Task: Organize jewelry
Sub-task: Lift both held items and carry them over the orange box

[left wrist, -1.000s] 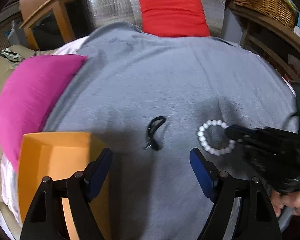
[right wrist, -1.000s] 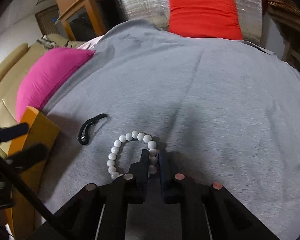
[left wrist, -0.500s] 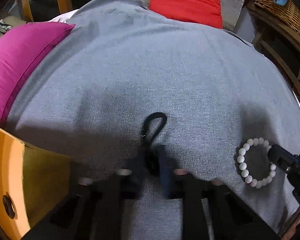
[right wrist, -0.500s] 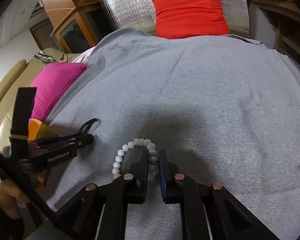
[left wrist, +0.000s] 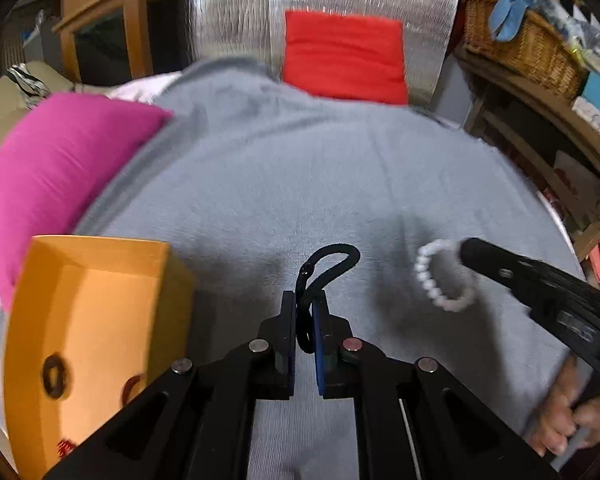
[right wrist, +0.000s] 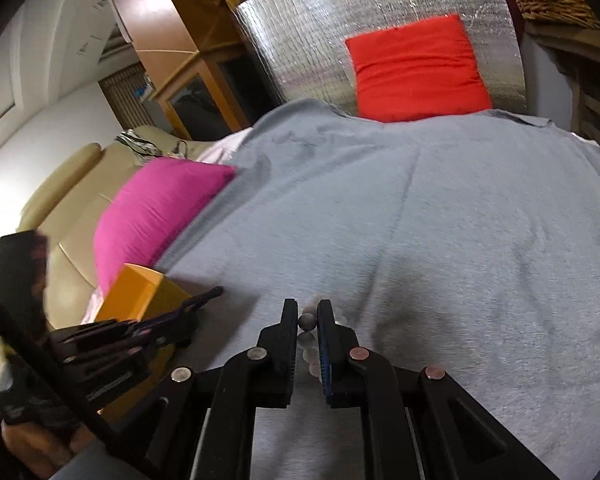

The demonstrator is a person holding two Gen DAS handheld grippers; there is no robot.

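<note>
My left gripper [left wrist: 303, 304] is shut on a black cord bracelet [left wrist: 327, 266], whose loop sticks out past the fingertips, lifted above the grey cloth [left wrist: 300, 184]. My right gripper [right wrist: 308, 312] is shut on a white bead bracelet [right wrist: 307, 322], held off the cloth; in the left wrist view the bead bracelet [left wrist: 440, 280] hangs from the right gripper's tip [left wrist: 476, 252]. An open orange box [left wrist: 88, 336] sits at the left, just beside my left gripper; it also shows in the right wrist view [right wrist: 136, 292].
A pink cushion [left wrist: 52, 172] lies at the left behind the box. A red cushion [left wrist: 344, 56] leans on silver foil at the back. A wicker basket [left wrist: 528, 48] and shelves stand at the right. Small items lie inside the box.
My left gripper shut on the black cord bracelet and lifted it. My right gripper lifted the bead bracelet off the cloth. Both moved up and back.
</note>
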